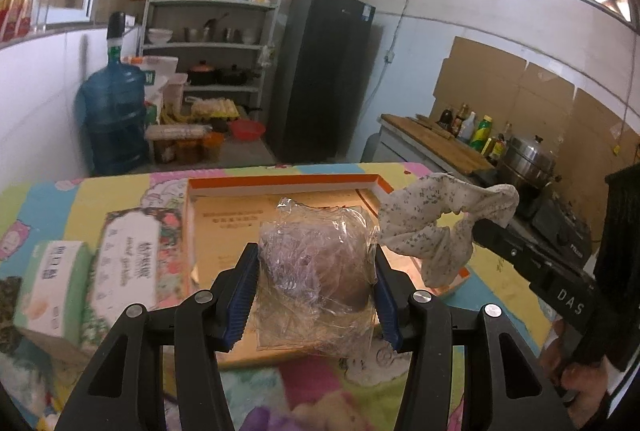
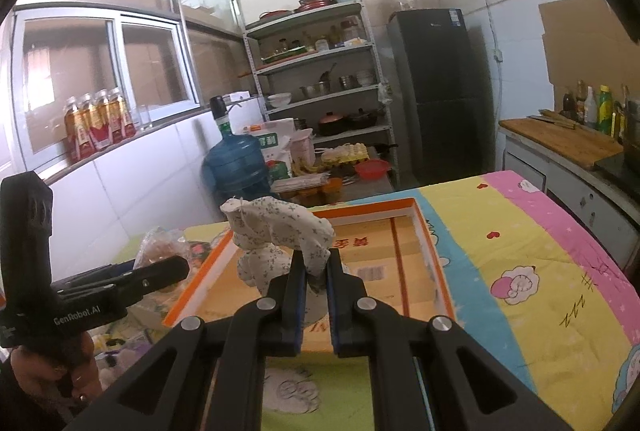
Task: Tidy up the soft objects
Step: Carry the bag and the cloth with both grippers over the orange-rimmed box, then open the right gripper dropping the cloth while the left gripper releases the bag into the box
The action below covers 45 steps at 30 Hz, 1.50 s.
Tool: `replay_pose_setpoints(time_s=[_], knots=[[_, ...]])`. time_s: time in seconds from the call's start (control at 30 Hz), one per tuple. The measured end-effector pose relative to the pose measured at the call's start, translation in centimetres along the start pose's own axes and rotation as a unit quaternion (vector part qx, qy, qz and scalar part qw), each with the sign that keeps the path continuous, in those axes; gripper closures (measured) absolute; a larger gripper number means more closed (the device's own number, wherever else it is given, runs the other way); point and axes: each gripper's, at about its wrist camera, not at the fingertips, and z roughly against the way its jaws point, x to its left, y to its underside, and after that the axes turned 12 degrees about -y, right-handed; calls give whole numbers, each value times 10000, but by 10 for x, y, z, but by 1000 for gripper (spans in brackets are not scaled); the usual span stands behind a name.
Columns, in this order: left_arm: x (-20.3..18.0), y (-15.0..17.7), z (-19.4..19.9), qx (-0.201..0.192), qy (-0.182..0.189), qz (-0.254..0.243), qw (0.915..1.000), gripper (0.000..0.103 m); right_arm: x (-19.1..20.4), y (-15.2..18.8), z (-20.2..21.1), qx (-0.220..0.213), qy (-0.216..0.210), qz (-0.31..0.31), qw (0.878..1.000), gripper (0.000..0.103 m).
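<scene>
Left wrist view: the left gripper (image 1: pixel 316 271) is clamped on a crumpled clear plastic bag (image 1: pixel 316 271), held above the shallow orange-rimmed cardboard box (image 1: pixel 280 183) on the quilt-covered tabletop (image 1: pixel 60 199). Right wrist view: the right gripper (image 2: pixel 316 277) pinches a speckled white cloth (image 2: pixel 280 231) over the box's left edge. Tissue packs (image 1: pixel 124 255) lie along the tabletop's left edge.

Support surface: table covered by a quilted cartoon-print cloth (image 2: pixel 540 263) in yellow, pink, blue and green bands. Shallow cardboard box (image 1: pixel 280 187) with orange rim sits near the far edge, open side up. Two tissue packs, one floral (image 1: pixel 128 255), one green (image 1: pixel 52 287), lie at the left side, touching each other.
</scene>
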Motion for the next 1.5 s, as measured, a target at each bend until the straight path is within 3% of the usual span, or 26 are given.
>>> replay_pose_setpoints(time_s=[0.5, 1.03, 1.1, 1.17, 1.33, 1.5], knots=[[-21, -18, -73, 688, -206, 66, 9974, 49, -50, 1, -46, 359, 96, -230, 9990, 93], [-21, -1, -131, 1700, -164, 62, 9853, 48, -62, 14, -74, 810, 118, -373, 9959, 92], [-21, 1, -136, 1812, -138, 64, 9833, 48, -61, 14, -77, 877, 195, -349, 9953, 89], [-22, 5, -141, 1954, -131, 20, 9806, 47, -60, 16, -79, 932, 271, -340, 9947, 80], [-25, 6, -136, 1848, -157, -15, 9827, 36, -60, 16, -74, 852, 305, -347, 9953, 77], [-24, 6, -126, 1720, -98, 83, 9850, 32, -59, 15, -68, 757, 321, -331, 9961, 73]])
